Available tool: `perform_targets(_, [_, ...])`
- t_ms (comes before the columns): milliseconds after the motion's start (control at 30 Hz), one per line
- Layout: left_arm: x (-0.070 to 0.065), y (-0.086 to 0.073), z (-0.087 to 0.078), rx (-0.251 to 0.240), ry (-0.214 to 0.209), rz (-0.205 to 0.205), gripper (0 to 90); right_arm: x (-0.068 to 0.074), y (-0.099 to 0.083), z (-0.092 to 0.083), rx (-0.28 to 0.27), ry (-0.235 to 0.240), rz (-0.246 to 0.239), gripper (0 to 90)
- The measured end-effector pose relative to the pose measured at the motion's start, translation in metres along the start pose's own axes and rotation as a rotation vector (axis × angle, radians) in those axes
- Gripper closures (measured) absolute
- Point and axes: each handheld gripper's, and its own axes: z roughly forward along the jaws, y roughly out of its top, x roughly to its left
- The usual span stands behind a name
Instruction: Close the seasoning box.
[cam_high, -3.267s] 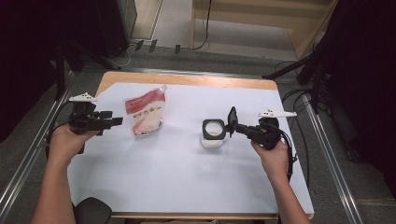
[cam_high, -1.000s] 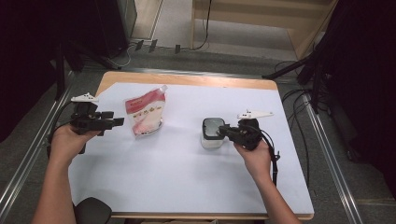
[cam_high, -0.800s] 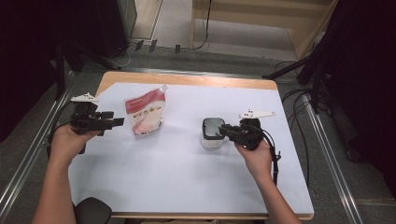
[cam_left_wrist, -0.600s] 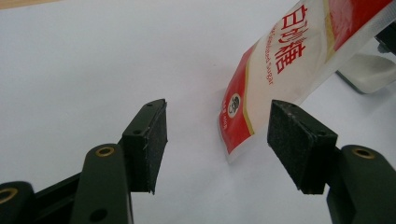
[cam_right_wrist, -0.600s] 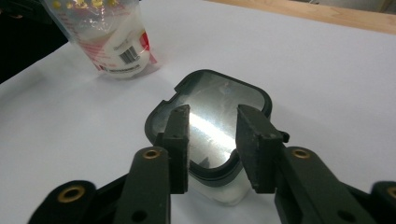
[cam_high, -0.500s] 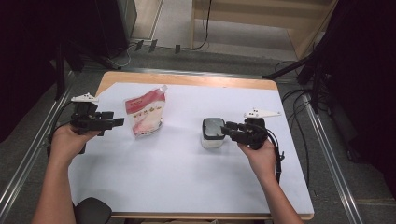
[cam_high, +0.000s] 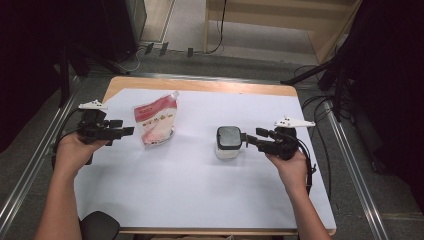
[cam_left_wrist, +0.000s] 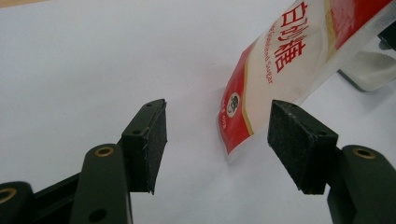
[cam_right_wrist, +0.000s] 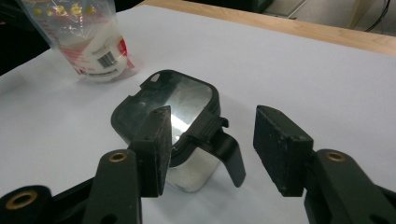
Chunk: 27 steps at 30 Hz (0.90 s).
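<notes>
A clear square container (cam_high: 228, 150) with a black lid (cam_right_wrist: 177, 105) stands right of the table's middle. Its black side latch (cam_right_wrist: 223, 148) hangs down toward me. My right gripper (cam_high: 248, 138) (cam_right_wrist: 209, 140) is open just right of the container, its jaws either side of the latch without touching it. A red and white sugar pouch (cam_high: 155, 120) (cam_left_wrist: 280, 70) (cam_right_wrist: 88, 42) stands at the left. My left gripper (cam_high: 126, 131) (cam_left_wrist: 218, 140) is open and empty, a little short of the pouch's lower corner.
White paper (cam_high: 200, 190) covers the wooden table (cam_high: 200, 85). Metal rails (cam_high: 357, 175) run along both sides. Cables and dark stands (cam_high: 325, 80) lie on the floor beyond the far edge. The container (cam_left_wrist: 369, 70) shows behind the pouch in the left gripper view.
Earlier my right gripper held the black lid beside the open container. The lid now sits on it, and the gripper has opened and drawn back slightly right. The left gripper has stayed still.
</notes>
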Motion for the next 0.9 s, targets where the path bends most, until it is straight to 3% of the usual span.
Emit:
perform_targets(267, [0.001, 0.000, 0.001, 0.003, -0.007, -0.004, 38.4, -0.014, -0.005, -0.012, -0.018, -0.046, -0.017, 35.4])
perform_targets(333, [0.000, 0.001, 0.002, -0.002, -0.009, -0.007, 38.4, -0.015, -0.008, -0.013, -0.028, -0.076, -0.022, 32.8])
perform_targets(500, [0.000, 0.001, 0.003, 0.005, -0.008, -0.003, 38.4, -0.022, -0.015, -0.015, -0.029, -0.114, -0.019, 29.5])
perform_targets(900, [0.001, 0.001, 0.004, 0.013, -0.012, 0.001, 38.4, -0.037, -0.027, -0.017, -0.026, -0.147, 0.016, 27.2])
